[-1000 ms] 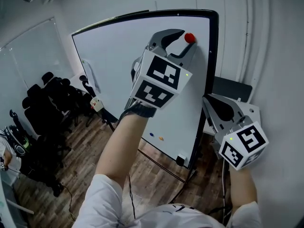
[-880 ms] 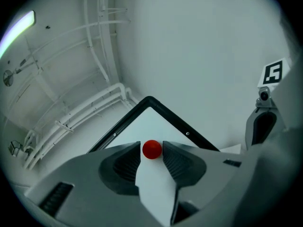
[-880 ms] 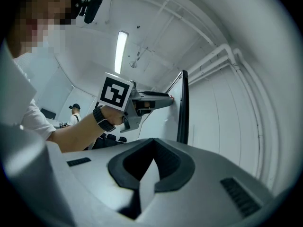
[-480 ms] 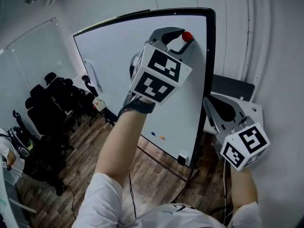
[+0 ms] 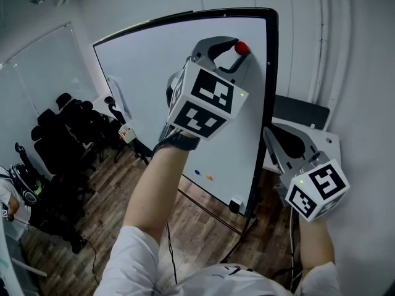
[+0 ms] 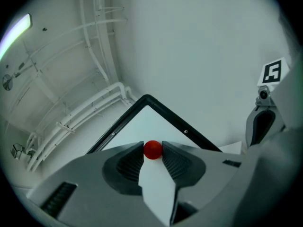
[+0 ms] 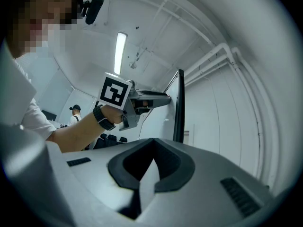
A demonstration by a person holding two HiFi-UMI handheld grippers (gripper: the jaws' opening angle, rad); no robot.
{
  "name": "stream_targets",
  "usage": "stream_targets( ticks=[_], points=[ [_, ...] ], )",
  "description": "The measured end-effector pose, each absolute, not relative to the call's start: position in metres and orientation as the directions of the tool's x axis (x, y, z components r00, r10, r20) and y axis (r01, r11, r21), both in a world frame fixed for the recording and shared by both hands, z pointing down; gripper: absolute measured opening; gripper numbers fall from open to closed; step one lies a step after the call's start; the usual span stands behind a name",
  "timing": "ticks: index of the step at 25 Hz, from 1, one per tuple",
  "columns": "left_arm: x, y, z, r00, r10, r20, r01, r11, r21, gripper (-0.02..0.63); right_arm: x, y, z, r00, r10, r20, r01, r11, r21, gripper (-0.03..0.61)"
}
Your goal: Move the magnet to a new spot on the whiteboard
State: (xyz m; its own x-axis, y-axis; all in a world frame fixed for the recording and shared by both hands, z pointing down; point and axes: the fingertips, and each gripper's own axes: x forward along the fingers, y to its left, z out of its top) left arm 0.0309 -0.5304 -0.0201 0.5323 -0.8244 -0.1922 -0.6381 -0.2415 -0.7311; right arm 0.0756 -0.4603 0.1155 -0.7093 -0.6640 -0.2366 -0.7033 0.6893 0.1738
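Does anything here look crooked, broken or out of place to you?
Nothing stands out. The red magnet sits between the jaws of the left gripper, near the top corner of the whiteboard, which looks undamaged. The right gripper is shut and empty.

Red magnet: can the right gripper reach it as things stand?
Probably not: the left gripper is shut on the red magnet near the top corner of the whiteboard, while the right gripper hangs low beside it, jaws together.
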Motion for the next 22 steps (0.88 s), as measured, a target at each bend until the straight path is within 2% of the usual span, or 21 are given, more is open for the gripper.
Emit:
stream_targets(
  ticks=[18,22],
  points=[
    [0.024,-0.518,-0.019,0.546,-0.814,-0.198,-0.653,-0.266,-0.709,0.129,0.073,-0.456,0.116,-0.714,-0.659,-0.237,-0.699,0.693,0.177,0.006],
    [0.023,-0.515,-0.018,0.584,-0.787,-0.198,-0.677,-0.337,-0.654,0.129,0.07,-0.454,0.117,-0.72,-0.653,-0.235,-0.692,0.7,0.178,0.006]
  ],
)
